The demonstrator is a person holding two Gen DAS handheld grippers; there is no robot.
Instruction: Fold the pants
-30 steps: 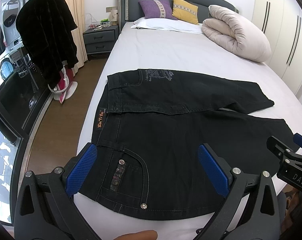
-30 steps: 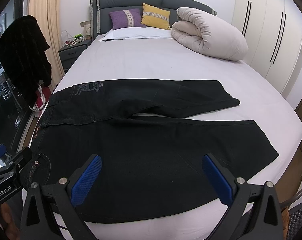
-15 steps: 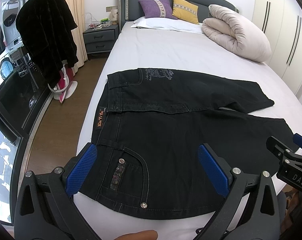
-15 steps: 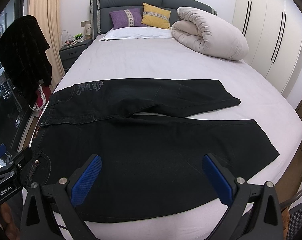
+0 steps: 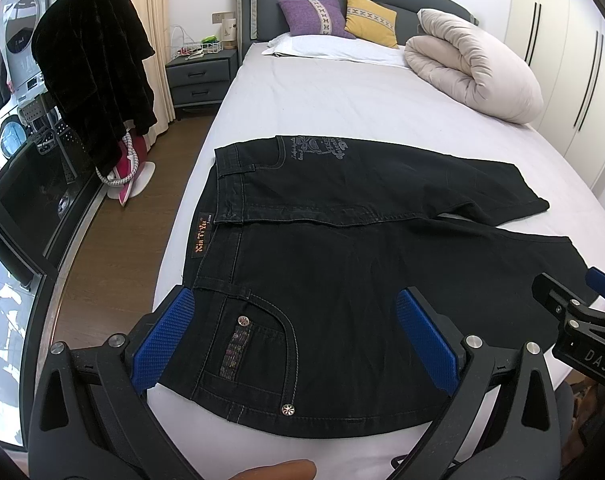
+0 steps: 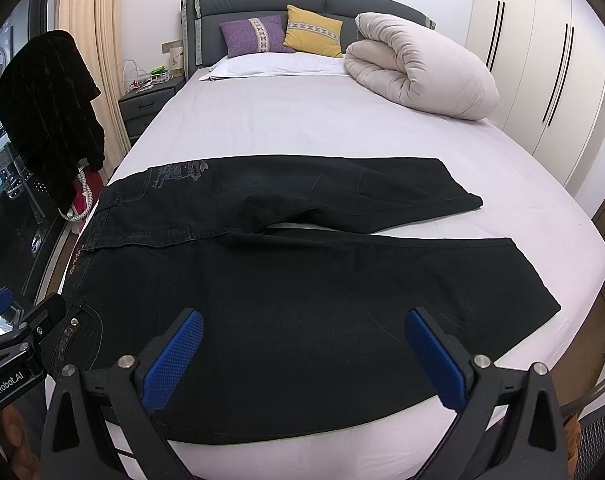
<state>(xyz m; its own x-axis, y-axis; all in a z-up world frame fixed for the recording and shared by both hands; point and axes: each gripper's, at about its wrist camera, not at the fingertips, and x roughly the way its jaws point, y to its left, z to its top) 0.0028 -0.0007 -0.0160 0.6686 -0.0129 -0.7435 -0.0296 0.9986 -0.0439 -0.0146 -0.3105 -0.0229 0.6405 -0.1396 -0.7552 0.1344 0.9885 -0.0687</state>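
Barely any change over the last second.
Your left gripper (image 5: 298,338) crept a hair: the black denim pants (image 5: 342,272) laid flat on the white bedsheet (image 5: 342,100) sit a touch higher in the left wrist view, so the silver rivet (image 5: 288,409) at the pocket corner is slightly further up from the frame bottom. Right wrist view shows the same tiny upward drift of the far leg hem (image 6: 468,200). Jaw spacing and cloth lay are not part of the change.
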